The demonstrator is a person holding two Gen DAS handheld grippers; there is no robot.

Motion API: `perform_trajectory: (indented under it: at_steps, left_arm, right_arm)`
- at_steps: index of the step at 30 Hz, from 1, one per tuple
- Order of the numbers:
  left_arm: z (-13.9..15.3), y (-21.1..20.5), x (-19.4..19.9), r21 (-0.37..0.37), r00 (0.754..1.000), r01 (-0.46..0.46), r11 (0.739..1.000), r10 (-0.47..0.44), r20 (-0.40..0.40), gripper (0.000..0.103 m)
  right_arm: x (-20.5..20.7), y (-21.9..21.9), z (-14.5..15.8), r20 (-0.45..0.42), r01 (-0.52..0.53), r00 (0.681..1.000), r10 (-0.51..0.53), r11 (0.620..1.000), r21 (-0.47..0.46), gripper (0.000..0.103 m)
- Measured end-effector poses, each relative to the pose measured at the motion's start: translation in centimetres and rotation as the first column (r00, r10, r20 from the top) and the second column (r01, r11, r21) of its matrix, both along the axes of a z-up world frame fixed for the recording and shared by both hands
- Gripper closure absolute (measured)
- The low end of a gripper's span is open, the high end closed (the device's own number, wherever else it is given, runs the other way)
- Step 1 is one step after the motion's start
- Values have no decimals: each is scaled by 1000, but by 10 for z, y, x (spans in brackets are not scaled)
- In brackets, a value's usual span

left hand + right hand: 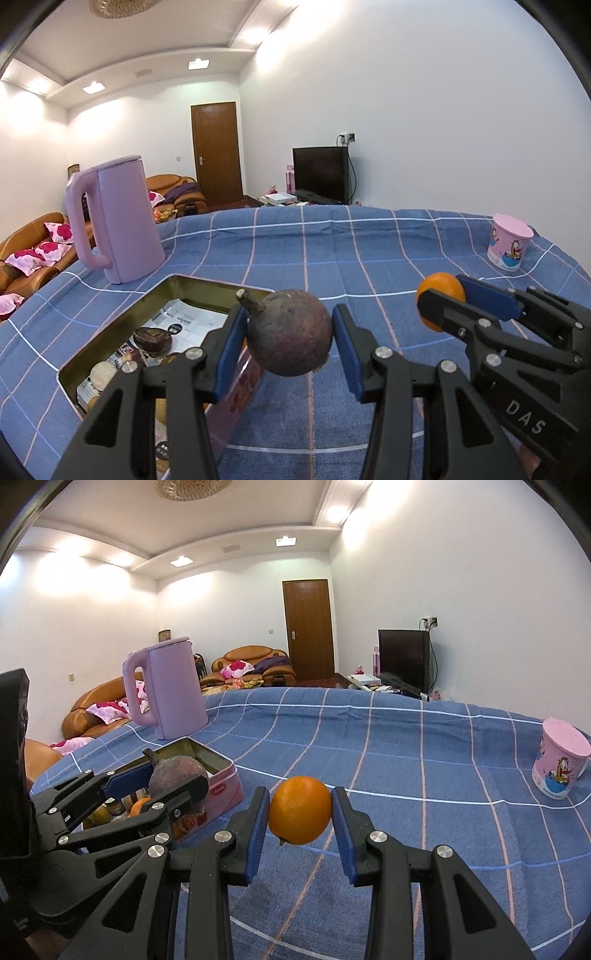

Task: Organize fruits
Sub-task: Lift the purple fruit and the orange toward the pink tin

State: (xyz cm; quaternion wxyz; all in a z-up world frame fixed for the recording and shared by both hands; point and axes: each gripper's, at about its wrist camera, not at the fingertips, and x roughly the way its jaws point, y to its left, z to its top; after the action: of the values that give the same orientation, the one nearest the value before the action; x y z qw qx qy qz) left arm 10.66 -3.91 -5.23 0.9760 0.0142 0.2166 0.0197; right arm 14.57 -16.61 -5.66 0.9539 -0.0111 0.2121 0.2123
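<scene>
Fruit held clear of the cloth: left gripper (290, 345) clamps a purple fruit (290, 332), right gripper (300, 819) clamps an orange (300, 809), likely bound for the tin (177, 282)

Purple fruit (289, 332), orange (300, 809) held aloft

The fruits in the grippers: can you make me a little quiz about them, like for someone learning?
1. True or false: the left gripper holds the orange.
2. Which thing stands nearest the tin? A) kettle B) cup C) TV
3. Fill in: the right gripper has its fingers shut on the ____.

Key: 1 false, it holds the purple fruit. 2 A. 3 orange.
</scene>
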Motion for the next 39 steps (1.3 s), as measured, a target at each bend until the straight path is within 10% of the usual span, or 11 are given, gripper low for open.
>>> perform_trajectory:
  at_steps: [39]
  left_arm:
    - [8,-4,-22,32,992,-26,999,22,126,53]
  right_arm:
    - [-33,-9,9,144,23,989,-28,999,33,67]
